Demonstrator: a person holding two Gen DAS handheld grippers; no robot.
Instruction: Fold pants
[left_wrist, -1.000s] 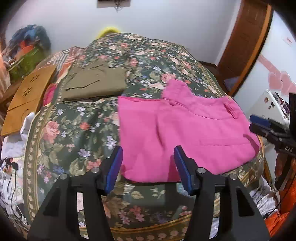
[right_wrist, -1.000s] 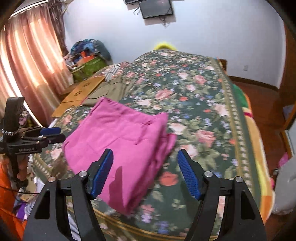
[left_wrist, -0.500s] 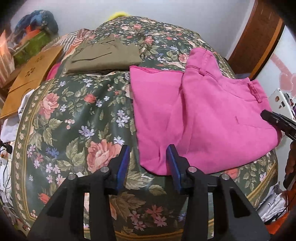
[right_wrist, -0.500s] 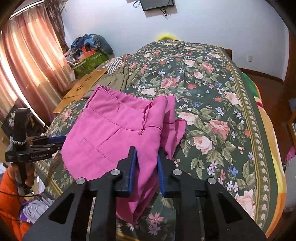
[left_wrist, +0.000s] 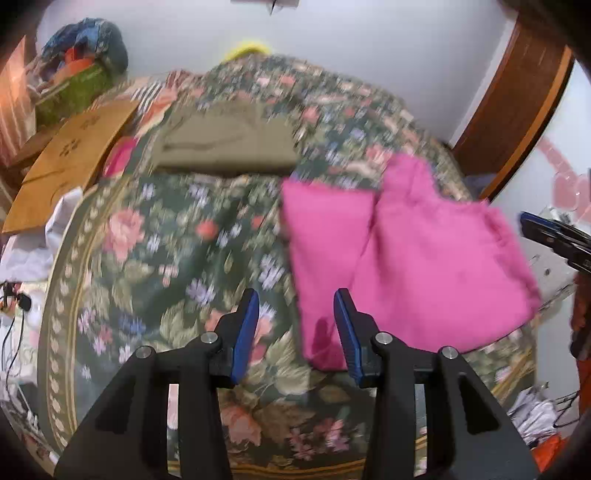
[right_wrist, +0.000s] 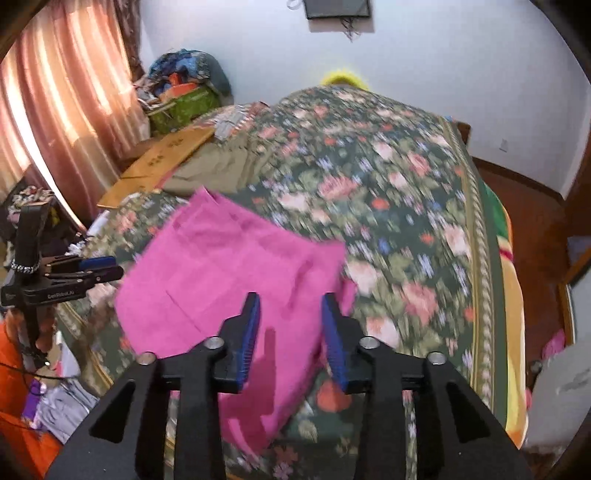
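Left gripper (left_wrist: 295, 328) jaws part spread, empty, over near-left corner of pink pants (left_wrist: 402, 258). Right gripper (right_wrist: 290, 332) jaws opening, nothing pinched, above near-right edge. Pants lie folded on floral bed (left_wrist: 166, 258), long axis left-right. Olive folded garment (left_wrist: 225, 147) farther back.

A floral bedspread (left_wrist: 159, 258) carries folded pink pants (left_wrist: 406, 251) and folded olive trousers (left_wrist: 225, 147), apart.

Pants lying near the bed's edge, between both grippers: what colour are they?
The pants are solid bright pink, clearest in the left wrist view.
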